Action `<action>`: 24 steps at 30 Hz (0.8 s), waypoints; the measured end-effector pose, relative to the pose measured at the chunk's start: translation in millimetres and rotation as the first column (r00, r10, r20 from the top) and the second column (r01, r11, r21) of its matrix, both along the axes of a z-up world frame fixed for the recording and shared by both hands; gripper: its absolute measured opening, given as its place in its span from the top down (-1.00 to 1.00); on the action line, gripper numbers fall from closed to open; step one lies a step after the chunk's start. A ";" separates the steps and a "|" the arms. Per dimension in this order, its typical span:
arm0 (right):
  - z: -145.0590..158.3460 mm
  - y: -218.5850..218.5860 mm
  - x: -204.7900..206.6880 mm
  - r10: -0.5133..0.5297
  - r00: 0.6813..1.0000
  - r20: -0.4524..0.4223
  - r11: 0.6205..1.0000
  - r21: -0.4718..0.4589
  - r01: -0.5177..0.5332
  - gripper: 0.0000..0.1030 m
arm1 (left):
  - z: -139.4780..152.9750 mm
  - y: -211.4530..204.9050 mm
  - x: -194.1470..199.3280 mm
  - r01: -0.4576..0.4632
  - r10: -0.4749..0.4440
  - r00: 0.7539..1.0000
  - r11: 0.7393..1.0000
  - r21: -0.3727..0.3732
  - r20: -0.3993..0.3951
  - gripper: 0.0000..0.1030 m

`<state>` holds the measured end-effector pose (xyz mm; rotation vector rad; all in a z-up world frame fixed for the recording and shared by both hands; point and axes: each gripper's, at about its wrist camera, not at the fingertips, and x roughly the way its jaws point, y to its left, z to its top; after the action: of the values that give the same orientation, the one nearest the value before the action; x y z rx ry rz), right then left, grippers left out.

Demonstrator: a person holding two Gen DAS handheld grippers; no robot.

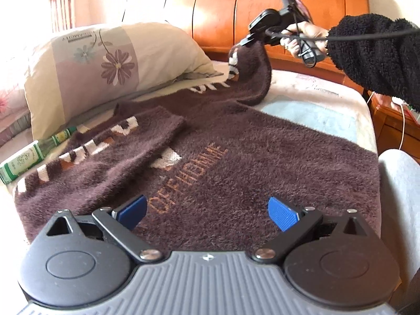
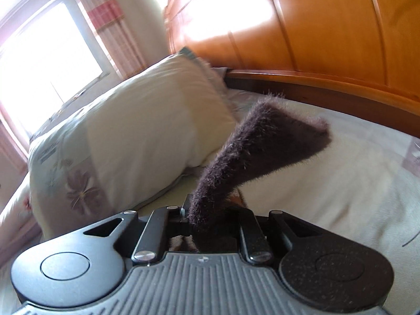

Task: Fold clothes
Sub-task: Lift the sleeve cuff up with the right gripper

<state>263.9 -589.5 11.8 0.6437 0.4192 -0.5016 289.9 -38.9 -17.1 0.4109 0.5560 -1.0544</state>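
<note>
Left gripper (image 1: 207, 211): jaws wide apart, holding nothing, poised over the brown sweater (image 1: 236, 157). Right gripper (image 2: 210, 220): jaws clamped on the sweater's sleeve (image 2: 265, 141), lifted off the bed (image 1: 309, 110). Sweater lies flat, long axis running toward the headboard (image 1: 262, 13); near hem cut off by the gripper body. Right pads hidden by fabric.

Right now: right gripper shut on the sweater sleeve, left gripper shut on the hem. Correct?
Not quite. The left gripper is open, its blue fingers apart above the brown sweater, holding nothing, as the left wrist view shows. The right gripper is shut on the sleeve.
</note>
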 end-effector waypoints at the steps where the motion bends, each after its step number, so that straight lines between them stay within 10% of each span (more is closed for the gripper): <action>1: 3.6 6.0 3.7 0.013 1.000 -0.006 1.000 -0.010 -0.013 0.69 | 2.1 2.6 -0.4 -0.001 0.001 1.000 1.000 -0.006 0.000 -0.92; 11: 36.8 56.1 42.8 0.130 0.991 -0.032 0.985 -0.107 -0.132 0.68 | 4.7 2.1 -6.8 -0.032 0.027 0.998 0.996 0.079 0.059 -0.92; 24: 75.3 126.9 84.0 0.315 0.949 -0.021 0.929 -0.195 -0.313 0.67 | 21.5 26.6 0.7 -0.080 0.079 0.994 0.997 0.003 0.077 -0.92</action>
<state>347.8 -462.6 87.1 0.3775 0.4472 -0.2296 290.6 -12.3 4.4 0.4296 0.5038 -0.9570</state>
